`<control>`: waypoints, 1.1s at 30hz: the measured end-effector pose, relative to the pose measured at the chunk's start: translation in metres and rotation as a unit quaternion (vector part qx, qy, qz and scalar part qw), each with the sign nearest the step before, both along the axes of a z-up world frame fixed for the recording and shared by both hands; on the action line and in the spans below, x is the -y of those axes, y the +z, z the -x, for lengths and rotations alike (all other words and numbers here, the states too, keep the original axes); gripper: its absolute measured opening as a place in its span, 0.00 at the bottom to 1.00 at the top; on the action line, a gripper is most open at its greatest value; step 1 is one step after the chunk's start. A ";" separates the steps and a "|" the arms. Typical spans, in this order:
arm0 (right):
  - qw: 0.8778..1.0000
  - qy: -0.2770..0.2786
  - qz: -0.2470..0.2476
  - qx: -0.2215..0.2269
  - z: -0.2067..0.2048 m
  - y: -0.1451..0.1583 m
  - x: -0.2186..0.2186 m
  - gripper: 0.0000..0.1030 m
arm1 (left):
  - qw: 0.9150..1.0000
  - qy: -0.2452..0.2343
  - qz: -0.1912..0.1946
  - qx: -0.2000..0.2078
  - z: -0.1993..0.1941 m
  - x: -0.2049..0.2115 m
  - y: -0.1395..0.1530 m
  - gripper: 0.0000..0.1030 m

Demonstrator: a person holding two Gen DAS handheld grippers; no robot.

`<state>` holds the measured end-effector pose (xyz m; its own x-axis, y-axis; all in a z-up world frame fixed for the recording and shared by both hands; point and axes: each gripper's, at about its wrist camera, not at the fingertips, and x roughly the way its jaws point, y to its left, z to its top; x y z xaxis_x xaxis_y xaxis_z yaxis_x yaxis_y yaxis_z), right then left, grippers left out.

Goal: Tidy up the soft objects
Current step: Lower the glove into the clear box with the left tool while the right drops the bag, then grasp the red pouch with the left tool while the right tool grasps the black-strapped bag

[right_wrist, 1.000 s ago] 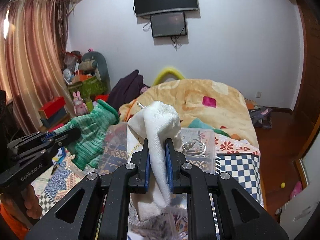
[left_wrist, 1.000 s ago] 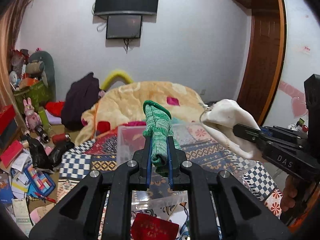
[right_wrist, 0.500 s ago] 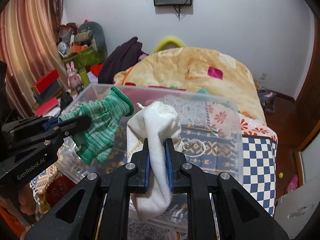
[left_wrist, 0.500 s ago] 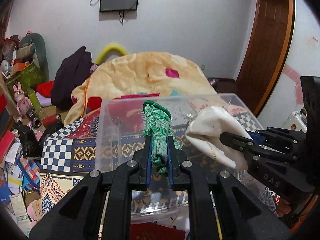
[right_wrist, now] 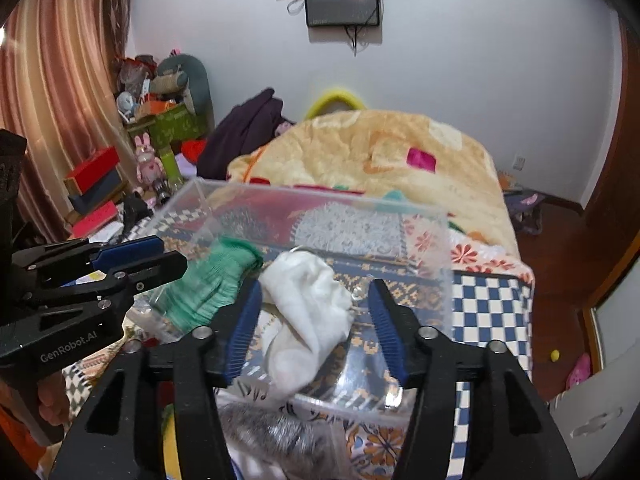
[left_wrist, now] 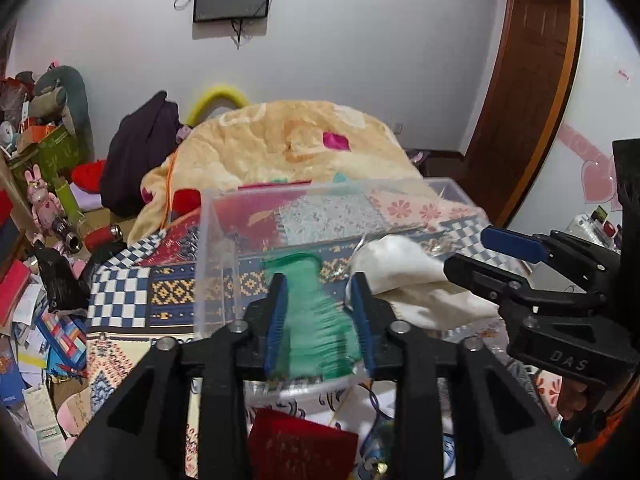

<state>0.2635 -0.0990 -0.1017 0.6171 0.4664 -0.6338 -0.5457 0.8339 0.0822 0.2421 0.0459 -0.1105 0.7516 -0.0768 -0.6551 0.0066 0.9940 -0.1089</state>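
Note:
A clear plastic bin (left_wrist: 224, 248) (right_wrist: 400, 208) stands on the patterned bedspread. My left gripper (left_wrist: 318, 312) is open above it; a green knit glove (left_wrist: 316, 320) (right_wrist: 208, 284) is blurred between its fingers, falling into the bin. My right gripper (right_wrist: 314, 320) is open too; a white cloth (right_wrist: 312, 312) (left_wrist: 408, 276) drops loose between its fingers into the bin. Each gripper shows in the other's view, the right (left_wrist: 492, 252) and the left (right_wrist: 156, 256).
A beige quilt (left_wrist: 288, 148) covers the bed behind the bin. Cluttered boxes, toys and papers (left_wrist: 44, 240) fill the floor on the left. A red packet (left_wrist: 304, 448) and a grey furry item (right_wrist: 280, 432) lie just before the bin. A wooden door (left_wrist: 520, 92) is on the right.
Both grippers have lowered over the bin and opened. The green glove and the white cloth, held shut before, are released and falling into the bin.

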 end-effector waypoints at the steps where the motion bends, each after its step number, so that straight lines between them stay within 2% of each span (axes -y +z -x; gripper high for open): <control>1: 1.000 0.001 0.000 0.008 0.005 0.005 0.004 0.59 | 1.000 0.000 0.000 0.007 0.005 0.000 0.005 0.43; 5: 0.999 0.000 -0.014 0.045 0.025 0.024 0.016 0.67 | 0.999 0.001 -0.007 0.047 0.037 0.002 0.032 0.59; 7: 0.998 0.004 -0.022 0.061 0.037 0.032 0.023 0.76 | 0.998 0.002 -0.007 0.060 0.050 0.002 0.041 0.69; 10: 0.996 0.006 -0.028 0.087 0.057 0.041 0.031 0.79 | 0.997 0.003 -0.003 0.076 0.071 0.002 0.054 0.77; 15: 0.995 0.015 -0.033 0.097 0.083 0.039 0.041 0.83 | 0.996 0.007 -0.001 0.090 0.106 -0.001 0.062 0.85; 24: 0.997 0.034 -0.033 0.063 0.121 0.010 0.044 0.85 | 0.996 0.011 -0.028 0.083 0.153 0.005 0.049 0.87; 33: 0.997 0.061 -0.030 -0.023 0.142 -0.037 0.036 0.85 | 0.999 0.011 -0.022 0.045 0.181 0.011 0.017 0.89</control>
<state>0.1218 -0.1345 -0.1386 0.5252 0.5733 -0.6288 -0.6370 0.7549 0.1561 0.0607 0.0345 -0.0938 0.8090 -0.0325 -0.5870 -0.0076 0.9978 -0.0657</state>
